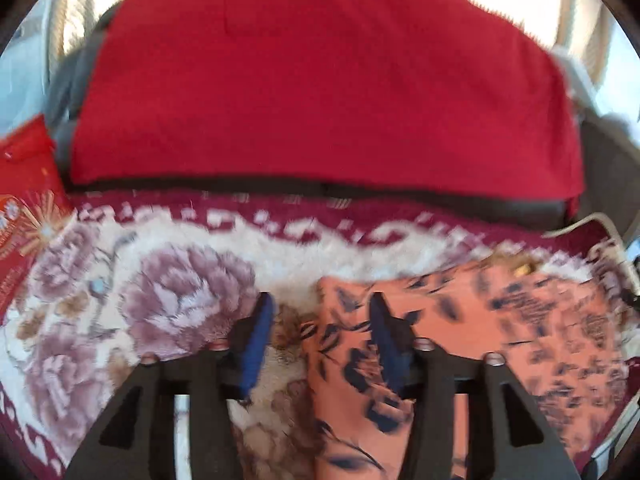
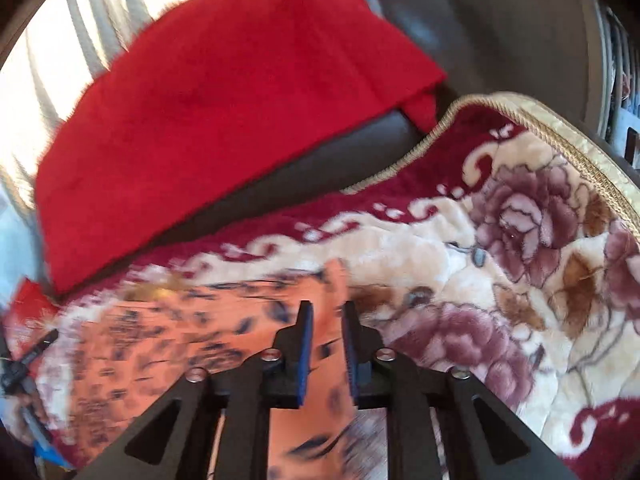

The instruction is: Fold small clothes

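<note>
An orange garment [image 1: 500, 320] with dark leaf-like marks lies spread flat on a floral plush blanket [image 1: 180, 292]. My left gripper [image 1: 320, 300] hovers above the garment's left edge, its blue pads wide apart with nothing between them. In the right wrist view the same garment [image 2: 160, 340] fills the lower left, blurred. My right gripper [image 2: 328, 306] hangs over the garment's right edge with a narrow gap between its pads. Orange cloth shows through that gap, lying below, and the pads do not press on it.
A thick red fuzzy cloth [image 1: 320, 80] lies over a dark cushion [image 2: 320, 160] just behind the blanket [image 2: 520, 240]. A red printed packet [image 1: 24, 184] sits at the left. The blanket's gold-trimmed edge [image 2: 580, 152] curves off to the right.
</note>
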